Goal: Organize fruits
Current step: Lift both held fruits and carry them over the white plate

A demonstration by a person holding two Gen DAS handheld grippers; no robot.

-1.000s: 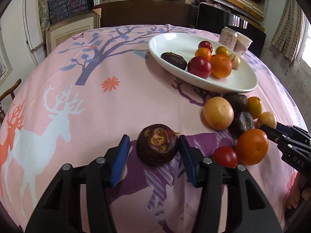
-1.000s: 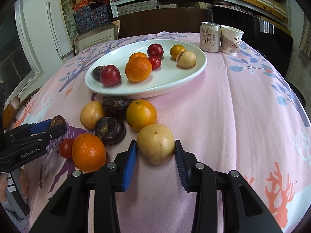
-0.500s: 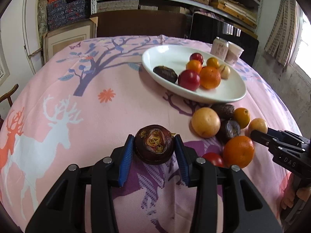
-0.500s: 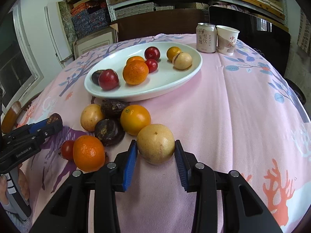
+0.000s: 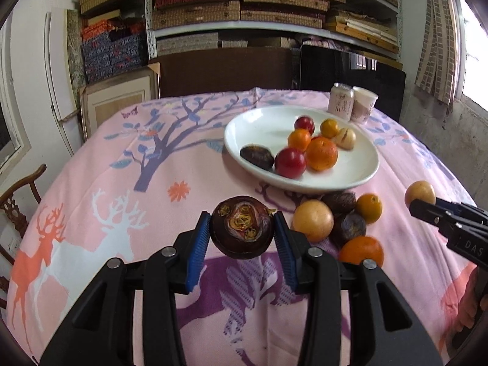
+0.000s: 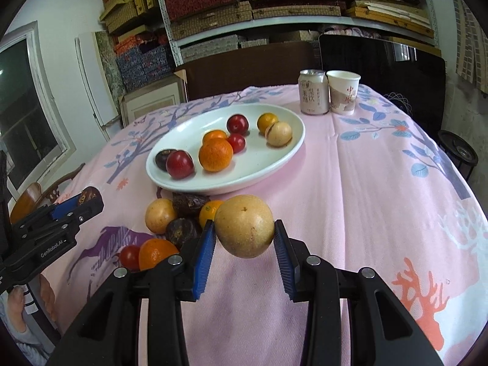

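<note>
Nearest, the left gripper (image 5: pixel 242 238) clamps a dark purple round mangosteen (image 5: pixel 242 231) above the pink printed tablecloth (image 5: pixel 128 183); the right gripper (image 6: pixel 244 239) clasps a tan round fruit (image 6: pixel 244 226). Beyond lie loose fruits (image 6: pixel 170 222), then the white oval plate (image 6: pixel 268 164) of fruit.

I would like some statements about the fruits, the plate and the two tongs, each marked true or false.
1. The left tongs grip a dark purple mangosteen. True.
2. The right tongs are empty. False: they grip a yellow round fruit.
3. The white plate holds no fruit. False: several fruits lie in it.
4. A drink can stands beside a paper cup. True.
5. Some fruits lie on the tablecloth near the plate. True.
</note>
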